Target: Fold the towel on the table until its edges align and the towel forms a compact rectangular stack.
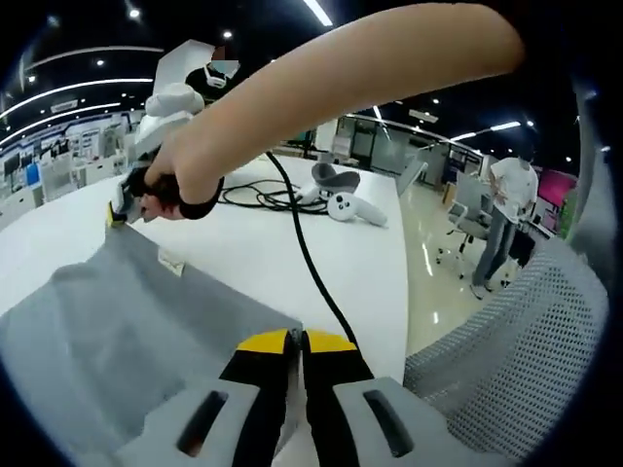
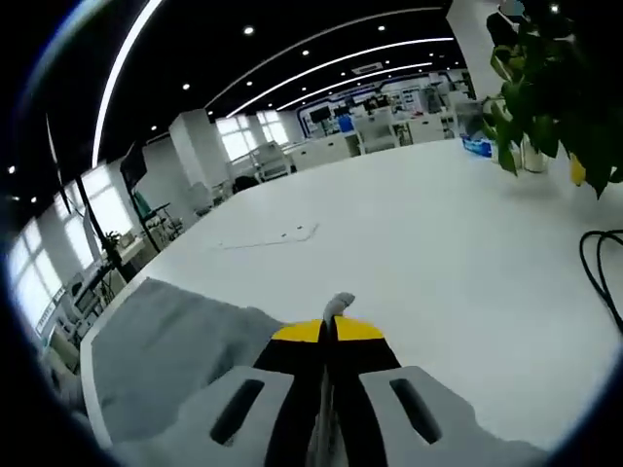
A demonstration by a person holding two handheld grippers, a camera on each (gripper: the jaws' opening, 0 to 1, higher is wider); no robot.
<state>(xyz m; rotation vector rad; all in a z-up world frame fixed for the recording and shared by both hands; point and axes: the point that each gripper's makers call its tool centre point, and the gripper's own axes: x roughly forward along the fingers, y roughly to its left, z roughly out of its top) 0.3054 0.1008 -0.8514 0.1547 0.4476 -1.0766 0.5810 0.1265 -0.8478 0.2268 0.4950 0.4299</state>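
A grey towel [image 1: 127,331] lies spread on the white table [image 1: 292,282]. In the left gripper view my left gripper [image 1: 297,341] has its yellow-tipped jaws pressed together on the towel's near corner. At the upper left, a hand holds my right gripper [image 1: 116,216] pinching the towel's far corner, and the bare forearm crosses the view. In the right gripper view my right gripper [image 2: 326,331] is shut on the towel [image 2: 165,341], and a small tip of cloth pokes up between the jaw tips.
A black cable [image 1: 307,258] runs across the table to white controllers [image 1: 350,206]. A mesh chair [image 1: 526,341] stands at the right, with a person [image 1: 506,204] beyond it. A potted plant [image 2: 555,88] and a cable loop [image 2: 604,263] sit at the table's far side.
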